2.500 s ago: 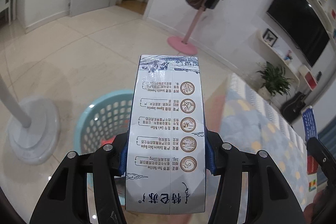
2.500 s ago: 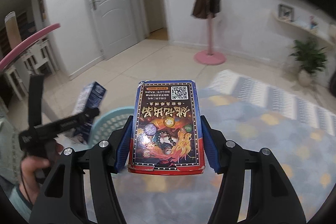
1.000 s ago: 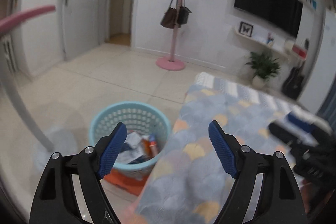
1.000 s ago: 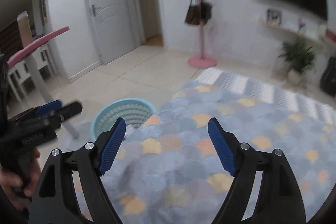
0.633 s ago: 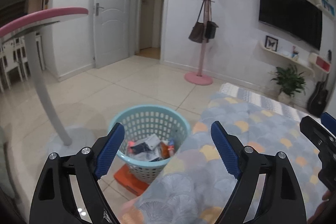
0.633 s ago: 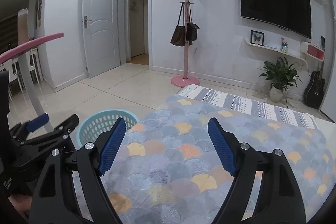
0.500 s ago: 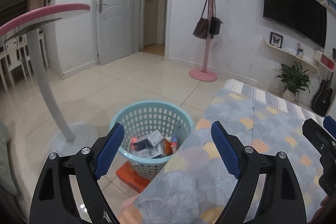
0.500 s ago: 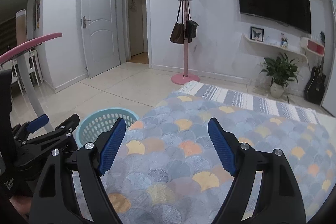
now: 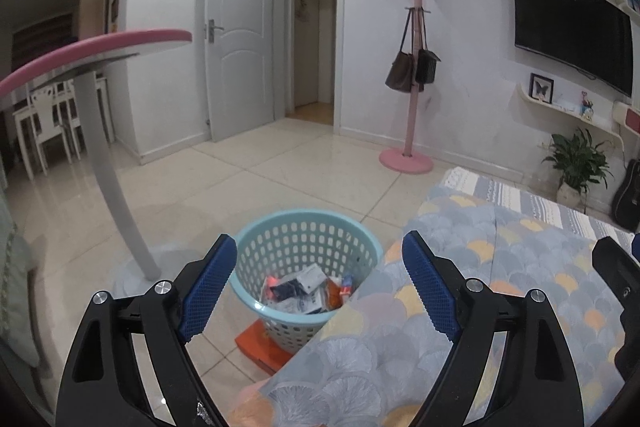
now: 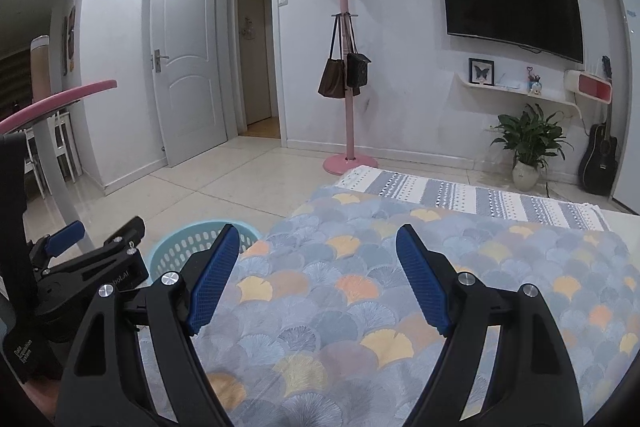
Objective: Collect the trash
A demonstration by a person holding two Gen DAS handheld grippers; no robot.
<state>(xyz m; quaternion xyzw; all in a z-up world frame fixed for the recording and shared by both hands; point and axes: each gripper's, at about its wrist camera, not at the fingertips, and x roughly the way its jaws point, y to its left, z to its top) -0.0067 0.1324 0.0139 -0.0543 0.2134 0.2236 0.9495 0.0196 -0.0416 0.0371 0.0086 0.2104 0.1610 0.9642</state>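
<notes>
A light blue perforated basket (image 9: 308,255) stands on the tiled floor by the corner of the patterned cloth (image 9: 472,307). Several boxes and wrappers (image 9: 304,289) lie inside it. My left gripper (image 9: 316,283) is open and empty, above and behind the basket. My right gripper (image 10: 318,271) is open and empty over the cloth (image 10: 400,287). The basket's rim (image 10: 188,239) shows at the cloth's left edge in the right wrist view, with the left gripper (image 10: 80,259) beside it.
An orange flat thing (image 9: 260,345) lies under the basket. A pink-topped table on a white leg (image 9: 108,155) stands to the left. A pink coat stand (image 9: 412,75) with bags, a potted plant (image 10: 528,147), a guitar (image 10: 598,159) and a wall TV (image 10: 512,7) line the far wall.
Both grippers earlier held cartons; both are now open and empty, and the cartons are out of sight. Both views have pulled back and tilted up from the basket.
</notes>
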